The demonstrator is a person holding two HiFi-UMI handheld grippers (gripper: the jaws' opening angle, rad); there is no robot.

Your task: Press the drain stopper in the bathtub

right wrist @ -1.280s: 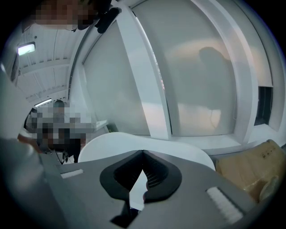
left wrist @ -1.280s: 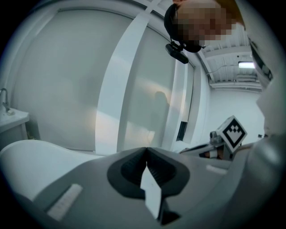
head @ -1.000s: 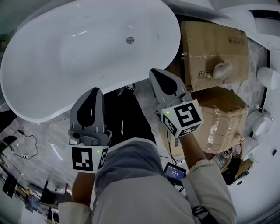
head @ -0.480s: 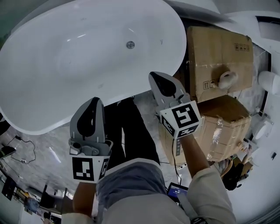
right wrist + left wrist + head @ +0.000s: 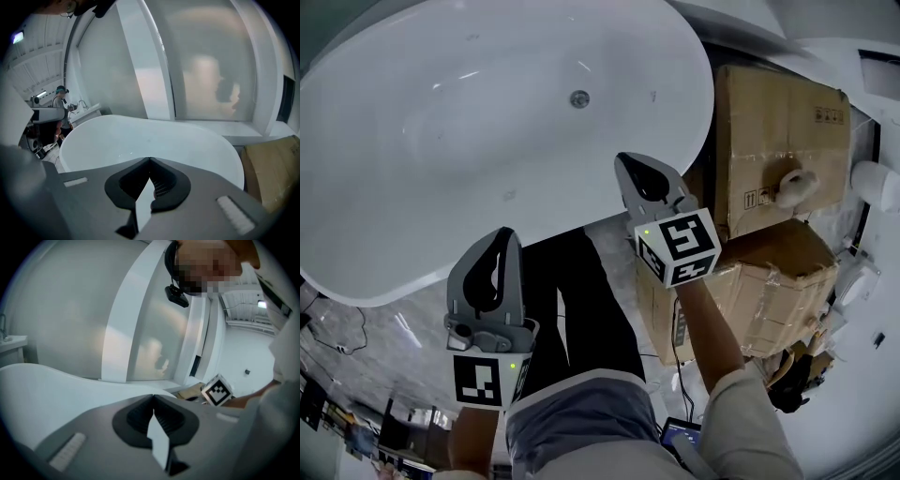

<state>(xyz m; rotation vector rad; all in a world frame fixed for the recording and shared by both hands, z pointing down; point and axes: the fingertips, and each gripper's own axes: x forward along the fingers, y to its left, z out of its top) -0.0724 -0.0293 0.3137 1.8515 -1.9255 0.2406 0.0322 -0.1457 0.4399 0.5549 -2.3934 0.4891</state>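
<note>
Your left gripper [image 5: 502,236] and right gripper [image 5: 626,164] have their jaws pressed together, empty. The drain stopper [image 5: 579,97] sits at eleven o'clock from the right one, inside the bathtub [image 5: 412,169].

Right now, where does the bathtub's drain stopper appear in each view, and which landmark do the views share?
Head view: drain stopper, upper centre, on the tub floor.
Left gripper view: not in it.
Right gripper view: not visible.
Shared landmark: the white bathtub.
</note>
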